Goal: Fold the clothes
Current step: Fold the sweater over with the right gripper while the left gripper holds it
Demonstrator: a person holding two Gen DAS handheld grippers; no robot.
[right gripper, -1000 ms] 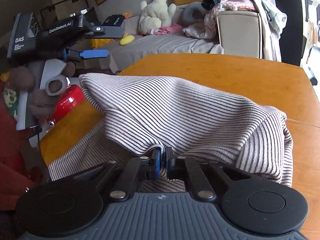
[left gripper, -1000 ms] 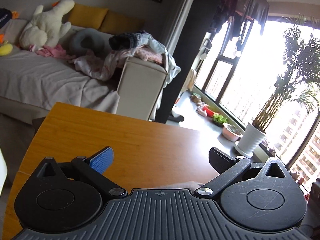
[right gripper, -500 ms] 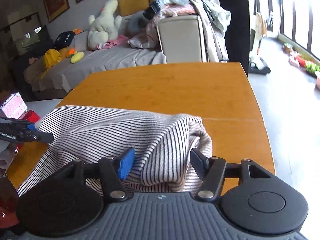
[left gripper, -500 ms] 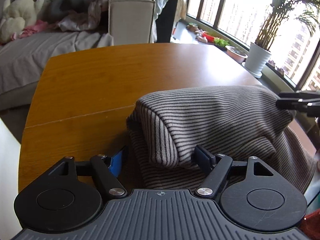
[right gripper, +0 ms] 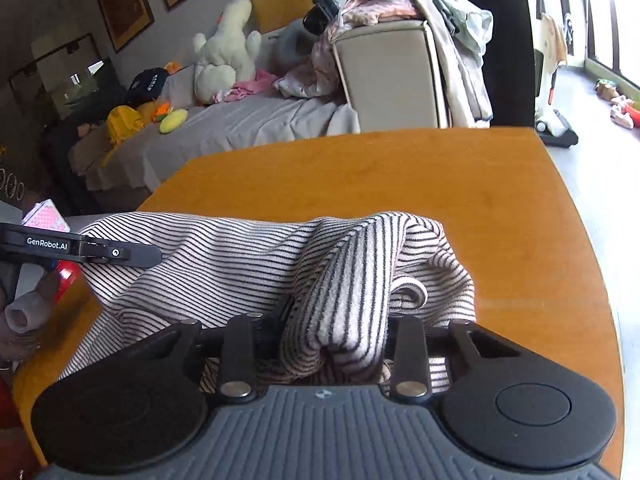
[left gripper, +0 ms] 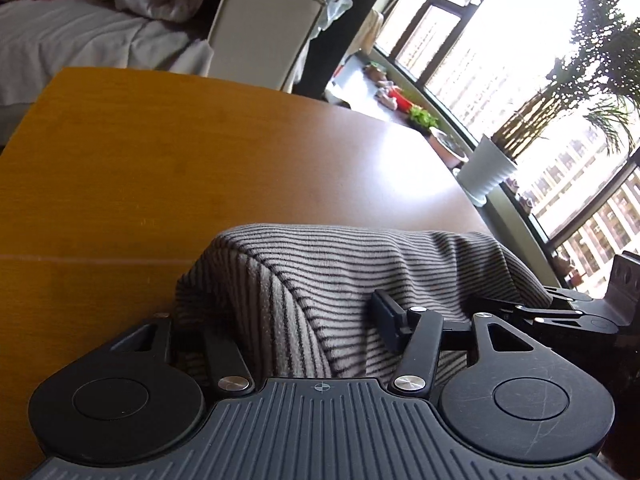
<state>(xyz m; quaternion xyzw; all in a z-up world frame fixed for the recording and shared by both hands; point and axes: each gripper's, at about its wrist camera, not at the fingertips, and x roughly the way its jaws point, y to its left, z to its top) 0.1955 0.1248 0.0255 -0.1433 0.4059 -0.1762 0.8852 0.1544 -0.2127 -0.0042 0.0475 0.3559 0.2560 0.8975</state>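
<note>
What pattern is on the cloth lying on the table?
Thin dark stripes on a pale ground; the garment shows best in the right wrist view.

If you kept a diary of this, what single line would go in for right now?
task: fold clothes | striped garment bunched on wooden table | left hand-held gripper open astride fabric | right hand-held gripper open astride fold

Soft ribbed striped cloth garment (left gripper: 360, 276) on smooth, glossy wooden table (left gripper: 160, 168).
</note>
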